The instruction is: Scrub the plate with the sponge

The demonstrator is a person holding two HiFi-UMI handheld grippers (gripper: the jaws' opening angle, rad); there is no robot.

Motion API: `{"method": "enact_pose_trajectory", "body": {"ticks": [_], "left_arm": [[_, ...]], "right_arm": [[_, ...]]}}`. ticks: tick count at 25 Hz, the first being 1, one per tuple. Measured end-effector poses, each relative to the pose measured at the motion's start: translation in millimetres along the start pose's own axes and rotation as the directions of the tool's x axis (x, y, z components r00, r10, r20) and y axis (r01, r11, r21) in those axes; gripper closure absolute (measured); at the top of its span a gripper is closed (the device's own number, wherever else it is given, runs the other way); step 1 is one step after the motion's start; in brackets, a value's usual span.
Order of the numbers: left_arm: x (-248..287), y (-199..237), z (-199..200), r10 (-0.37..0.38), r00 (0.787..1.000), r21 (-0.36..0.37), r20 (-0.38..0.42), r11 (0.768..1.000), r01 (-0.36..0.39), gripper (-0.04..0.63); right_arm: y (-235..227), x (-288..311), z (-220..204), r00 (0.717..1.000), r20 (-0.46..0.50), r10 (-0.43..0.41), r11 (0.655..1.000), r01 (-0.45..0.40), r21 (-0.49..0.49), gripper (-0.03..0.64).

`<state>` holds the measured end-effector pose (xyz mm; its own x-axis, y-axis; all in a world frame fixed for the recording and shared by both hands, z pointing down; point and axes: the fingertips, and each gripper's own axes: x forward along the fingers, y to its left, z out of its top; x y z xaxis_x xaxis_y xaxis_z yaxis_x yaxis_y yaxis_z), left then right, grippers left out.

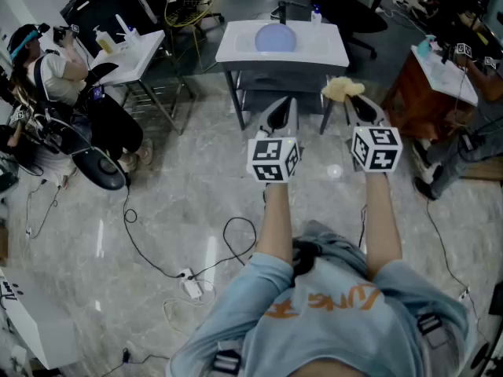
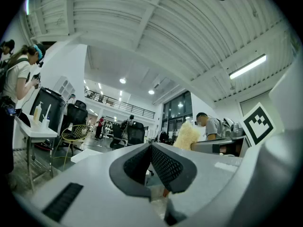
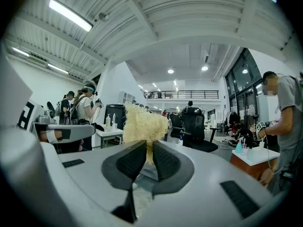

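Right hand-held gripper (image 3: pixel 144 159) pinches sponge (image 3: pixel 142 124); left hand-held gripper (image 2: pixel 151 162) pressed together, empty; plate (image 1: pixel 276 38) on desk (image 1: pixel 236 51) ahead.

Sponge (image 3: pixel 142 124) base hidden within jaws of right gripper (image 3: pixel 148 150)

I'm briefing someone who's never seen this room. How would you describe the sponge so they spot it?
Find the white table ahead of the person, with the pale blue plate on it. Just short of its near right corner, the right tool is shut on the sponge: a pale yellow, fibrous tuft, unlike the empty left tool beside it.
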<state>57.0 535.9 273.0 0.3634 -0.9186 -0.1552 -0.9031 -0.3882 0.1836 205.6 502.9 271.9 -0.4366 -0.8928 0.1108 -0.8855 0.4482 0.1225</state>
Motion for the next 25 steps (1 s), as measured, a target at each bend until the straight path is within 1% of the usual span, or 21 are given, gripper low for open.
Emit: {"method": "enact_pose_trajectory", "body": {"ticks": [3, 8, 10, 12, 15, 18, 20, 22, 25], "left_arm": [[2, 5, 0, -0.006, 1.0, 0.009, -0.006, 1.0, 0.006, 0.592], [3, 25, 7, 0.009, 1.0, 0.006, 0.002, 1.0, -0.009, 0.592], [1, 39, 17, 0.027, 0.999, 0.013, 0.022, 1.0, -0.027, 0.592], [-3, 59, 27, 0.061, 0.997, 0.019, 0.044, 0.998, -0.062, 0.592], [-7, 86, 31, 0.102, 0.993, 0.014, 0.064, 0.995, -0.103, 0.592], [3, 105, 38, 0.103, 0.991, 0.014, 0.084, 0.994, -0.105, 0.592], [17, 112, 39, 0.11, 0.989, 0.04, 0.097, 0.993, -0.114, 0.591], [39, 124, 31, 0.12, 0.989, 0.07, 0.082, 0.99, -0.126, 0.451], [77, 153, 23, 0.135, 0.989, 0.061, 0.068, 0.988, -0.139, 0.442]], "right_arm": [[-2, 4, 2, 1.0, -0.003, -0.017, 1.0, 0.017, 0.012, 0.574], [-2, 16, 14, 1.0, 0.018, -0.012, 1.0, 0.012, 0.004, 0.572], [1, 26, 25, 0.999, 0.033, 0.003, 1.0, -0.003, -0.001, 0.572], [8, 38, 35, 0.998, 0.052, 0.024, 1.0, -0.024, -0.005, 0.571], [21, 60, 42, 0.996, 0.061, 0.063, 0.998, -0.062, -0.022, 0.571], [32, 87, 54, 0.99, 0.079, 0.114, 0.992, -0.109, -0.061, 0.571], [23, 105, 57, 0.987, 0.103, 0.121, 0.992, -0.117, -0.047, 0.571], [5, 133, 49, 0.988, 0.109, 0.111, 0.994, -0.112, 0.004, 0.571], [-13, 189, 27, 0.991, 0.075, 0.112, 0.991, -0.117, 0.064, 0.571]]}}
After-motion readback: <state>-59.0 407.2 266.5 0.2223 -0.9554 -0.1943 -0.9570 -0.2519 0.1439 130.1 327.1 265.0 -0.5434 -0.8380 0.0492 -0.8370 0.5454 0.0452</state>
